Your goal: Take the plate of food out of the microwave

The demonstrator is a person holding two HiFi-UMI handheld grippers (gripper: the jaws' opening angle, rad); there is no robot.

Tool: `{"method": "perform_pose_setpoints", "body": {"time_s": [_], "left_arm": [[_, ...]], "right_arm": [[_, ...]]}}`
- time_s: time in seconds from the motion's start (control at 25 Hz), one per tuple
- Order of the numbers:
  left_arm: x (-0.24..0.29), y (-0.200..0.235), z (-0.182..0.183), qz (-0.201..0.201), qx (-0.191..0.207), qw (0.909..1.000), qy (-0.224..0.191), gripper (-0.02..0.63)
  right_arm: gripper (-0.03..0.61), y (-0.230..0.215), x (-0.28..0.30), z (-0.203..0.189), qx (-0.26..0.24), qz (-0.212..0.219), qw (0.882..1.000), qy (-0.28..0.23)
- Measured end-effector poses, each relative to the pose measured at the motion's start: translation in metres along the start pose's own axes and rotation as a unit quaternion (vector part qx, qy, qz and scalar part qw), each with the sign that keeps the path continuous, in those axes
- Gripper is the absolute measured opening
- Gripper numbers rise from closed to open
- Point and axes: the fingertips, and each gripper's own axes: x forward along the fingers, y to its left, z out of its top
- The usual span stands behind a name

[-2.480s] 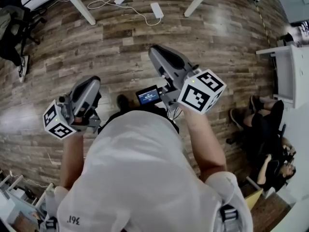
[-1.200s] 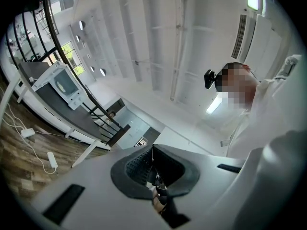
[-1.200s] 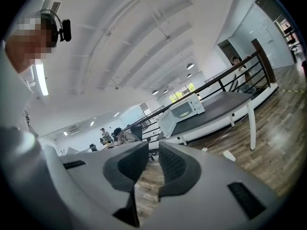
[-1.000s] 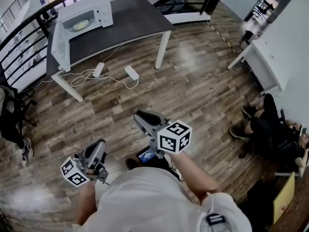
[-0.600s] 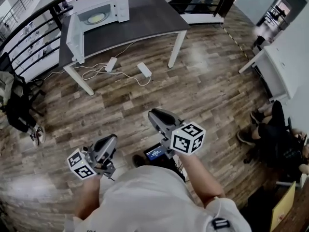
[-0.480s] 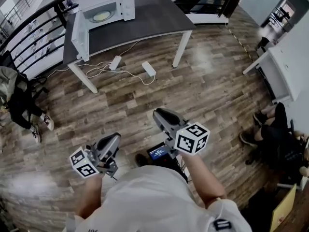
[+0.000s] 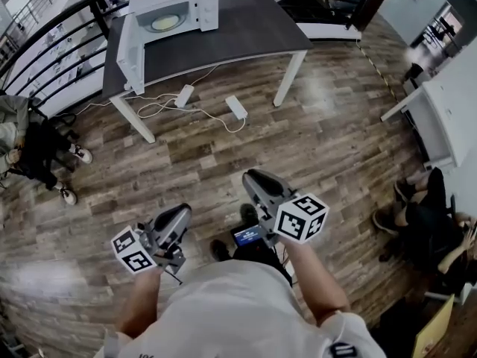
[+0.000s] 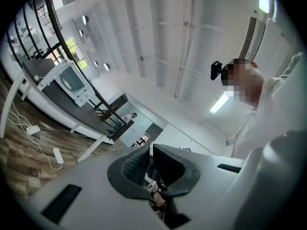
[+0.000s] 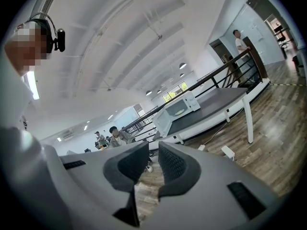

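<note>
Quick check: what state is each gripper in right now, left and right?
Left gripper: closed, holding nothing.
Right gripper: slightly open, holding nothing.

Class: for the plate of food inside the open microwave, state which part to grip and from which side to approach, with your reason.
Probably the front rim of the plate, approached through the open front of the microwave. It lies flat in the cavity, walled elsewhere; the door is swung clear.

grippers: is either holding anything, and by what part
Nothing is held. The left gripper is shut on nothing, the right gripper stands slightly open and empty; the plate of food sits in the microwave.
</note>
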Motion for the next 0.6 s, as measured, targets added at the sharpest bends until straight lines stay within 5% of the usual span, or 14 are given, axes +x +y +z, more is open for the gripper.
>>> {"method": "perform_pose_setpoints", "body": {"time_s": [0.6], "left_arm": [[0.132,0.097,0.059,0.071,0.008,0.9970,-0.030,0.006]], "right_arm": [[0.044,-0.125,0.088,0.097,0.017,0.058,0.998,0.028]]}}
